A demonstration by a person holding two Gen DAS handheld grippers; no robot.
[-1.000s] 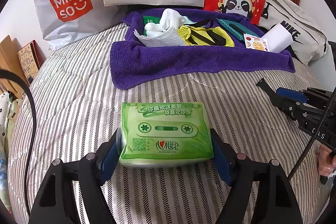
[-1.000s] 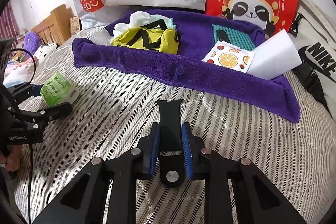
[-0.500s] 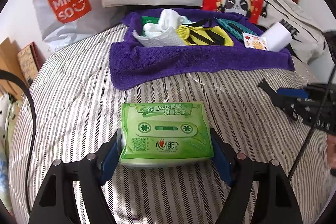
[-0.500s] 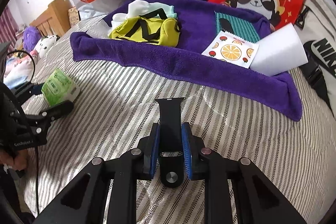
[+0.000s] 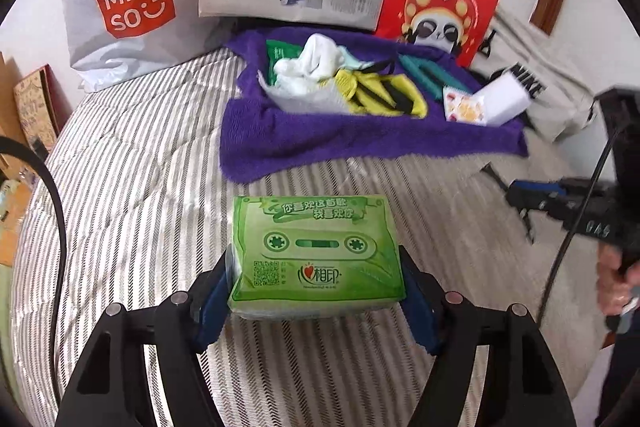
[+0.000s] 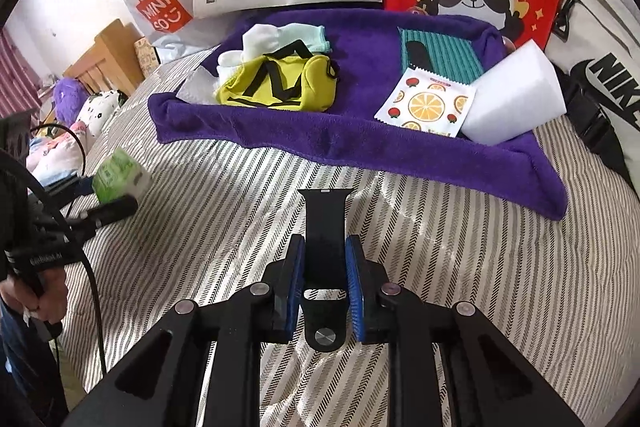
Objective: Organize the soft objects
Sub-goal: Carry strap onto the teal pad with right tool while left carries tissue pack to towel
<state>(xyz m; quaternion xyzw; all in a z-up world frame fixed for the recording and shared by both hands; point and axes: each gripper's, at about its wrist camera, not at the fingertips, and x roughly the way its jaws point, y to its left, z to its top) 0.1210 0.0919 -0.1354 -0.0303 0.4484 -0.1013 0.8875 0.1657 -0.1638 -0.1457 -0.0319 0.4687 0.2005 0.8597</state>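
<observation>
Left tool [image 5: 316, 291] clamping tissue pack [image 5: 314, 251]

Both grippers, the left gripper [image 5: 316, 301] and right gripper [image 6: 325, 287], are matte black frames with blue-padded jaws, silver screws, white lettering and trailing black cables [image 6: 90, 267].

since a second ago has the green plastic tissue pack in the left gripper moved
Yes. In the right wrist view the green plastic tissue pack, clamped in the left gripper, sits higher against the striped bedspread, nearer the purple towel.

Glossy plastic tissue pack [image 5: 316, 251], fuzzy cloth towel [image 5: 320, 143]
</observation>
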